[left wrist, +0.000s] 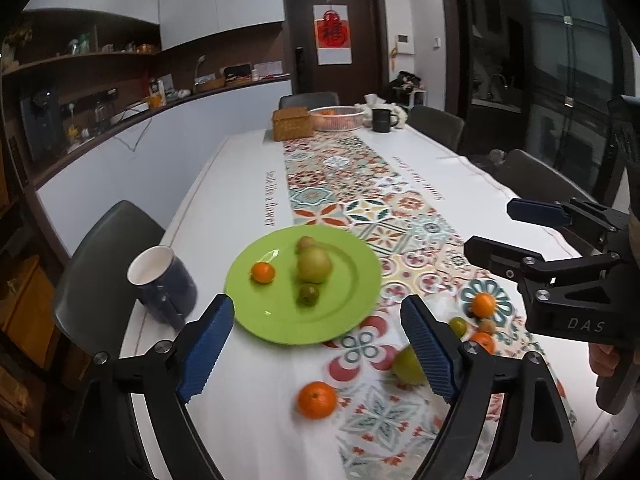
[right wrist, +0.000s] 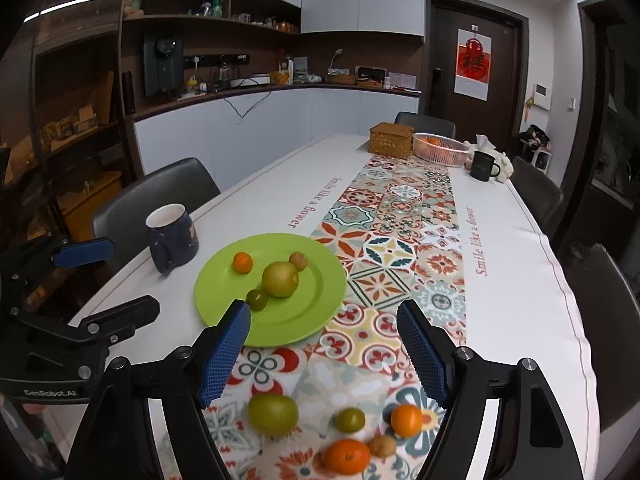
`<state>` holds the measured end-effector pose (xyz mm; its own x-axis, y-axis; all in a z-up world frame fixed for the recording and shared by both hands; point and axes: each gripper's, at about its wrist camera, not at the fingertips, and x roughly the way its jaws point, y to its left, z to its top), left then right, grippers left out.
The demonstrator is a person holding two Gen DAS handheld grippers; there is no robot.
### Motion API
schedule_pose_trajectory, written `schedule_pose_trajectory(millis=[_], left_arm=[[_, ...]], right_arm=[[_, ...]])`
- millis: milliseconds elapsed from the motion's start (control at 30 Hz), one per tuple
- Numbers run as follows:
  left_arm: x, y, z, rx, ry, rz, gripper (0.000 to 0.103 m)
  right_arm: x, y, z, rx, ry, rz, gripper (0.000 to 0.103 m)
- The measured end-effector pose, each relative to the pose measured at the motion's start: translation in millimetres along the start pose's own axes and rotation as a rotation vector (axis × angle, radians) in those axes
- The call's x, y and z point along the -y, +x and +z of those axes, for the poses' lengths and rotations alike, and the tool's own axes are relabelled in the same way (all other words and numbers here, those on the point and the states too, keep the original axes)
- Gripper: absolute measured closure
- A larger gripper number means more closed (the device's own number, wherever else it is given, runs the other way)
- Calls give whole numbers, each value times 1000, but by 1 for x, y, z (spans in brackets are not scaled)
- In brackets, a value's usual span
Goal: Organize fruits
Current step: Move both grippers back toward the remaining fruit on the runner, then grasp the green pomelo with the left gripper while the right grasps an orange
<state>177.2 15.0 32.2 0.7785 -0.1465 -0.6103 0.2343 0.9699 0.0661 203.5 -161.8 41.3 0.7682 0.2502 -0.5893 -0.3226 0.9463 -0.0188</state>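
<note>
step: between placements, judged | left gripper (left wrist: pixel 316 350) and right gripper (right wrist: pixel 324 354): both released, nothing between pads | green plate (right wrist: pixel 320 300) near table's left edge holds four fruits | five loose fruits (right wrist: pixel 273 414) at near edge | next: grasp one, carry to plate

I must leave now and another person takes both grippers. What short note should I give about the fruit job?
Left gripper: open, holding nothing.
Right gripper: open, holding nothing.
Green plate: holds four fruits: small orange, large green fruit, small green fruit, brown fruit.
Left to do: five loose fruits lie on the patterned runner near you, likely still to go onto the plate: large green fruit, small green fruit, two oranges, brown fruit.
</note>
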Motion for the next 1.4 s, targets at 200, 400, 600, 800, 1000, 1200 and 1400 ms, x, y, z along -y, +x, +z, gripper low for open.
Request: schedule_pose_trajectory(millis=[200,400,600,800,1000,1200,1400], left_arm=[[24,-9,-11,16,44,-41,15],[43,-7,-23,5,70,-81,15],[60,0,-38,-11,117,-117,15],[68,13,-53,-21,162,-130,15],[71,32,-61,-46,197,-146,15],[76,57,-65,-102,227,-173,15],[78,80,-67,-149,240,-183,16]], right_arm=[[6,-24,-22,18,-14,-32,27],[13,-37,-44,-3,-5,-49,27],[19,-42,-66,-38,11,-53,27],[18,-36,-84,-77,-14,-56,27],[20,-18,-99,-138,-10,-45,27],[25,5,-113,-201,13,-15,27],[30,27,-121,-254,34,20,36]])
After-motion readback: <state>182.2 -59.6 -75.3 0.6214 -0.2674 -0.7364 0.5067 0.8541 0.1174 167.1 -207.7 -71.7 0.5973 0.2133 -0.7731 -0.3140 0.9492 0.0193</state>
